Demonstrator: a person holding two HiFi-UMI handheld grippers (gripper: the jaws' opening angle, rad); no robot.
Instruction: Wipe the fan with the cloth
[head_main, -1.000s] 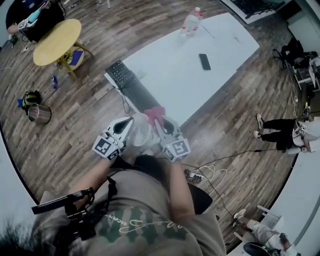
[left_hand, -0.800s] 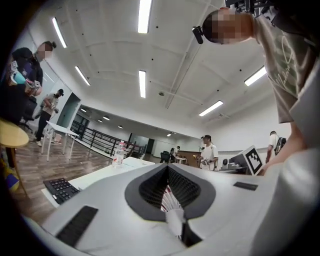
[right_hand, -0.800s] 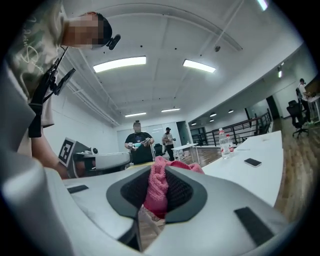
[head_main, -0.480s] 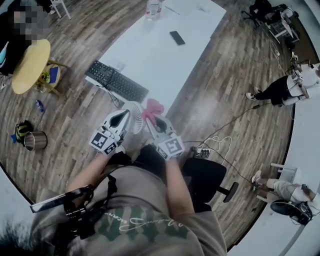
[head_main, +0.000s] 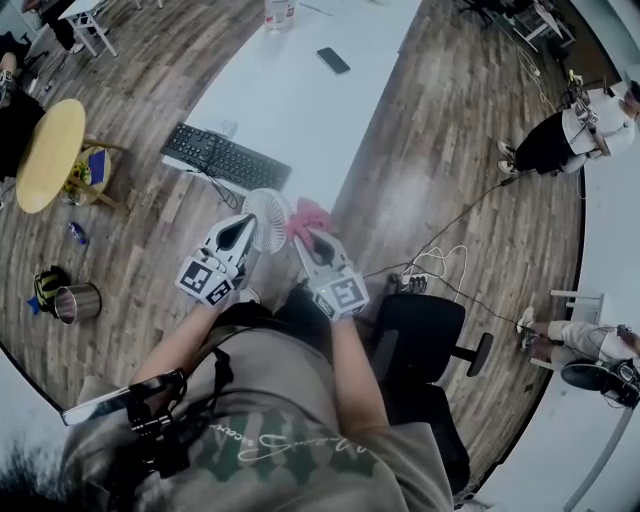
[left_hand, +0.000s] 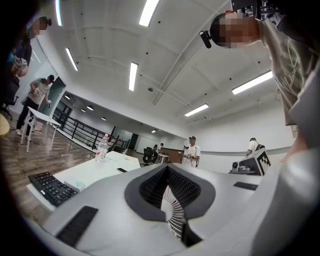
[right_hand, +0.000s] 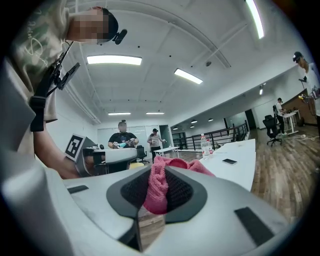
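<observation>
A small white fan (head_main: 266, 217) with a round ribbed grille is held in the air, my left gripper (head_main: 243, 226) shut on it. In the left gripper view its white ribs (left_hand: 175, 214) sit pinched between the dark jaw pads of that gripper (left_hand: 167, 172). My right gripper (head_main: 311, 237) is shut on a bunched pink cloth (head_main: 310, 213), which lies right by the fan's right rim. In the right gripper view the cloth (right_hand: 158, 186) fills the gap of that gripper (right_hand: 159, 176). Whether cloth and fan touch I cannot tell.
A white table (head_main: 290, 100) lies ahead with a black keyboard (head_main: 220, 158), a phone (head_main: 333, 60) and a bottle (head_main: 278, 12). A black office chair (head_main: 420, 340) stands at my right, with cables (head_main: 425, 275) on the wood floor. A yellow round table (head_main: 45, 155) and metal pot (head_main: 78, 302) sit left.
Both grippers have swung round together, fan and cloth still side by side. They were over the table's edge by the keyboard and now hang over the floor beside it. Both grips are unchanged.
</observation>
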